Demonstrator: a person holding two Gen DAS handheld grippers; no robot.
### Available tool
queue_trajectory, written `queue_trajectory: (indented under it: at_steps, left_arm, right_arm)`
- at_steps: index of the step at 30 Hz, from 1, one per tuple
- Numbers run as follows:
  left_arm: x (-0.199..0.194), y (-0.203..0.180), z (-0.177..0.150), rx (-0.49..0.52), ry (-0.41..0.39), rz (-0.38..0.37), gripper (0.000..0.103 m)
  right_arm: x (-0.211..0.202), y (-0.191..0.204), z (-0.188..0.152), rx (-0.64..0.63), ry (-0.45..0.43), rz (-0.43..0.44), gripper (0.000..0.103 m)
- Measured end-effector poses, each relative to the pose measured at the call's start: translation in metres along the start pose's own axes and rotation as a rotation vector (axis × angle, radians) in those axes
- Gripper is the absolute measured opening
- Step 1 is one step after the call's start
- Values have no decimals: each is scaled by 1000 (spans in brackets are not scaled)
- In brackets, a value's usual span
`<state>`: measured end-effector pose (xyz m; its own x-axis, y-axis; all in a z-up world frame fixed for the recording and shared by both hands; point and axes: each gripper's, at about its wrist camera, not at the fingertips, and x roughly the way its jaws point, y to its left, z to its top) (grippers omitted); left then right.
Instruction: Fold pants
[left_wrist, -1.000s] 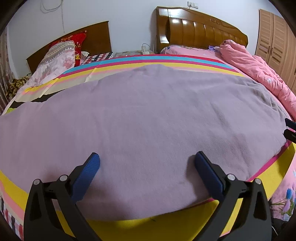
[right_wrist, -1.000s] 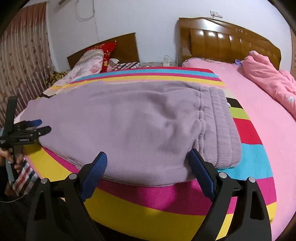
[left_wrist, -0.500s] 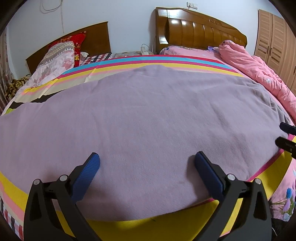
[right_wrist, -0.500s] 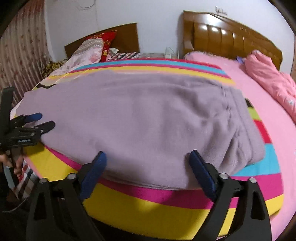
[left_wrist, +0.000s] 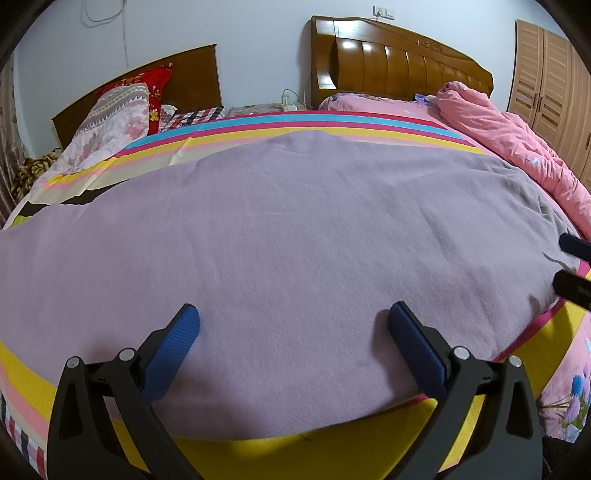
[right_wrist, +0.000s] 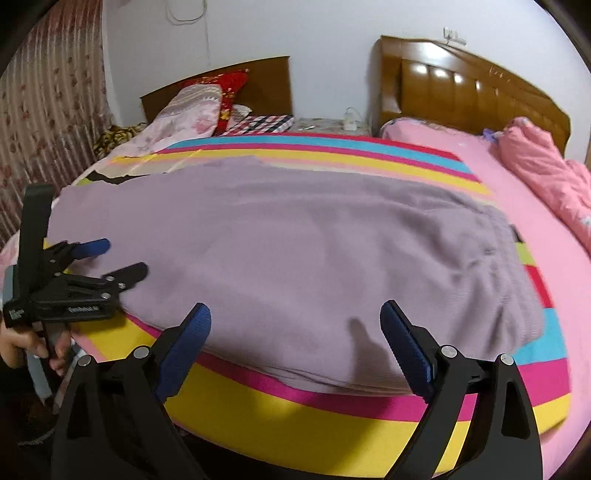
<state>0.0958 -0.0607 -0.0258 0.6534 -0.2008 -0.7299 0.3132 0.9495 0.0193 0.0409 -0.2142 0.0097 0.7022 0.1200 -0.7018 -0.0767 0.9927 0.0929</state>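
Note:
Lilac knit pants (left_wrist: 295, 236) lie spread flat across the striped bedsheet (left_wrist: 314, 127), legs to the left and ribbed waistband (right_wrist: 517, 280) to the right. My left gripper (left_wrist: 291, 321) is open and empty, hovering over the near edge of the pants at mid-length. My right gripper (right_wrist: 295, 314) is open and empty over the near edge close to the waistband. The left gripper also shows in the right wrist view (right_wrist: 122, 258), open by the pants' near edge. The right gripper's fingertips (left_wrist: 569, 245) show at the right edge of the left wrist view.
A pink quilt (left_wrist: 509, 140) is bunched at the far right of the bed. Pillows (left_wrist: 114, 118) lie at the far left by a wooden headboard (left_wrist: 399, 62). A wardrobe (left_wrist: 546, 74) stands at right. A curtain (right_wrist: 48, 110) hangs at left. The bed's near edge (right_wrist: 295, 424) is just below both grippers.
My right gripper has moved left and closer along the near edge of the pants, so the waistband now sits further right. My left gripper has barely moved. Both stay open.

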Motion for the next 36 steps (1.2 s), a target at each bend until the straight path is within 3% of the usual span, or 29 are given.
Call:
queue_trajectory:
  at_steps: [18,22,24,26,29,36]
  left_arm:
    - [0,1,2,1,-1,-17,102]
    - [-8,9,-2,-40,-43,-93,101]
    - [-22,25,-9,-118,-97,-194,101]
    - [-39,50,-15,-190,-168,-264,101]
    - [-64,103,-23,-313,-248,-246,101]
    - [-101,309,-80,-875,-327,-213,101]
  right_arm:
    - [22,7,-1,-8,97,-19,92]
    - [22,15,7,6,143,-83,92]
    - [18,26,17,-11,130,-148,92]
    - [14,42,28,-49,86,-140,92]
    - [14,78,50,-96,-1,-37,92]
    - [65,176,89,-188,-7,245,92]
